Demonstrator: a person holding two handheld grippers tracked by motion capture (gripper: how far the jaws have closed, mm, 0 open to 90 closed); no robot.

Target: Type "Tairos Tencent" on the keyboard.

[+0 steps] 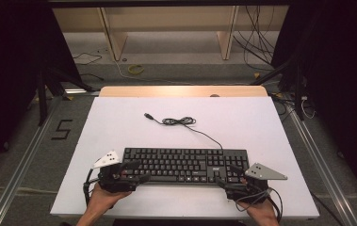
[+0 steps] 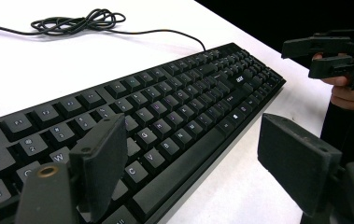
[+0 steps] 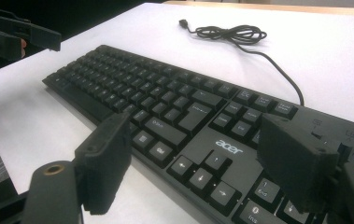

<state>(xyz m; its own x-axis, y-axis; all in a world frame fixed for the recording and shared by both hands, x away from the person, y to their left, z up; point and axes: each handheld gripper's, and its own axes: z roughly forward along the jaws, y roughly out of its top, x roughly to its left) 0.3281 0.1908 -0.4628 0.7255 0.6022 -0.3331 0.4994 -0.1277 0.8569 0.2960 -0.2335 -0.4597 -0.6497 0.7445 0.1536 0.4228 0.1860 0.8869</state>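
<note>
White bench under dim light, wooden shelving behind; keyboard lay along the near edge, left gripper and right gripper both gaping wide, empty.

Two matching black hand-held tools, bare forearms

Left tool and right tool each carry flat rectangular matte-black pads, brass-coloured rivets at the jaw bases, a grey three-cornered top plate and a looping black cable.
</note>
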